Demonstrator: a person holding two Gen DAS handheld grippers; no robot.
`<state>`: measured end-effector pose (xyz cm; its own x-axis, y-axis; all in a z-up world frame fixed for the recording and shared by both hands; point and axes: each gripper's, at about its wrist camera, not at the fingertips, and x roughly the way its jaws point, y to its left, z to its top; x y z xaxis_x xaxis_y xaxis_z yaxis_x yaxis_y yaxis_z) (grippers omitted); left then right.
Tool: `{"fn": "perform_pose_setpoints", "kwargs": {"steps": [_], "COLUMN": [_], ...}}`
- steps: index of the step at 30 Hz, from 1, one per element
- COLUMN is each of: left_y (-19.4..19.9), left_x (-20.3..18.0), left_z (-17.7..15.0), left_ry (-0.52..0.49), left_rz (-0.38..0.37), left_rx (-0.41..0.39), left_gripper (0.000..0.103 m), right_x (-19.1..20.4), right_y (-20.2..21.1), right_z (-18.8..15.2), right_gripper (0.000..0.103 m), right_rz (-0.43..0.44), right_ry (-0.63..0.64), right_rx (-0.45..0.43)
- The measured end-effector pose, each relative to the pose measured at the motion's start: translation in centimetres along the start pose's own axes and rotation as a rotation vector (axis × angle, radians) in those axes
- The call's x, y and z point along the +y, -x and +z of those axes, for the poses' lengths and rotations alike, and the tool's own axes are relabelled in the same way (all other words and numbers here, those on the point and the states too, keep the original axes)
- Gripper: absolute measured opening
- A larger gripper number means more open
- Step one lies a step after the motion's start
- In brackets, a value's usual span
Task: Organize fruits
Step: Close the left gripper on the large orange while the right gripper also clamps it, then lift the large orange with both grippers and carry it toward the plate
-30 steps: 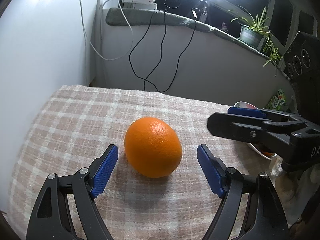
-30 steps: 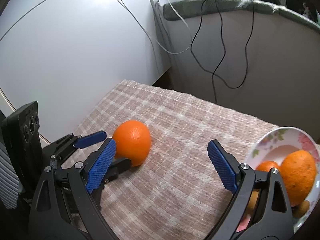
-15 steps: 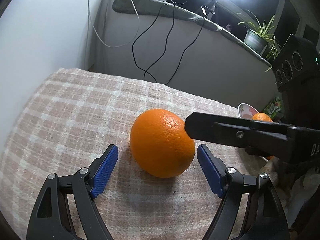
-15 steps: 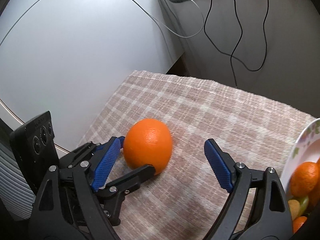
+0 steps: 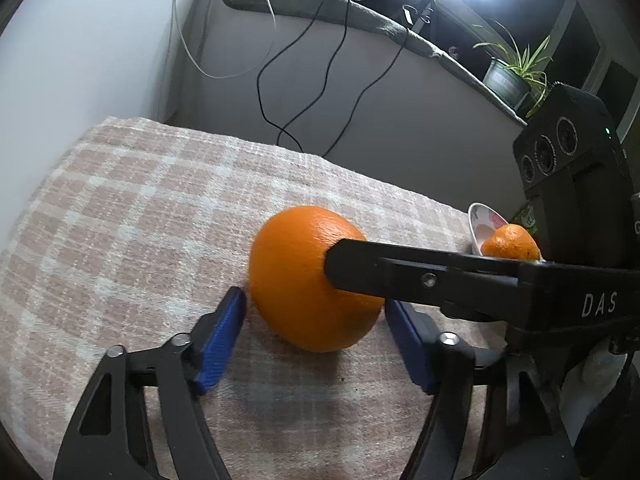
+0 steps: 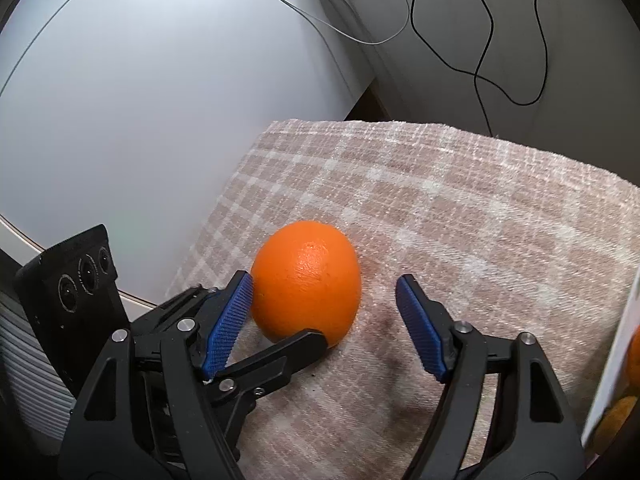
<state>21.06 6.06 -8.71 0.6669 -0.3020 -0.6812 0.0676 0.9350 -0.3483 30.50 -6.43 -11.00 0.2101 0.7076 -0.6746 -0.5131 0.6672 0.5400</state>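
We see a checked tablecloth point(image 5: 132, 216) with one large orange point(image 5: 296, 280) lying on it. Our left gripper point(image 5: 316, 340) and right gripper point(image 6: 324, 320) both bracket that orange, jaws closing but not yet clamped. A flowered bowl point(image 5: 478, 226) holds a smaller orange point(image 5: 510, 242) nearby.

Crowded around the orange, open cloth beyond

Both grippers' closing jaws flank the orange point(image 5: 308, 280); checked cloth point(image 5: 132, 208) left and behind lies bare; bowl point(image 5: 478, 226) blocks the right.
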Motion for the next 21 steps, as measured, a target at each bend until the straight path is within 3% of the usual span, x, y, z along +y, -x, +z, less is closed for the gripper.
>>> {"fn": "perform_pose_setpoints", "kwargs": {"steps": [2, 12, 21], "left_y": [-0.1, -0.1, 0.9], "left_x": [-0.1, -0.6, -3.3], "left_z": [0.0, 0.1, 1.2], "left_ry": [-0.005, 0.004, -0.035], "left_rz": [0.008, 0.008, -0.001], "left_rx": [0.0, -0.013, -0.052], "left_gripper": [0.068, 0.068, 0.067], "right_x": [0.1, 0.9, 0.5], "right_y": [-0.2, -0.1, 3.7], "right_z": [0.0, 0.0, -0.3], "right_gripper": [0.059, 0.058, 0.058], "right_rz": [0.042, 0.025, 0.038], "right_ry": [-0.016, -0.008, -0.003], "right_rx": [0.006, -0.002, -0.049]}}
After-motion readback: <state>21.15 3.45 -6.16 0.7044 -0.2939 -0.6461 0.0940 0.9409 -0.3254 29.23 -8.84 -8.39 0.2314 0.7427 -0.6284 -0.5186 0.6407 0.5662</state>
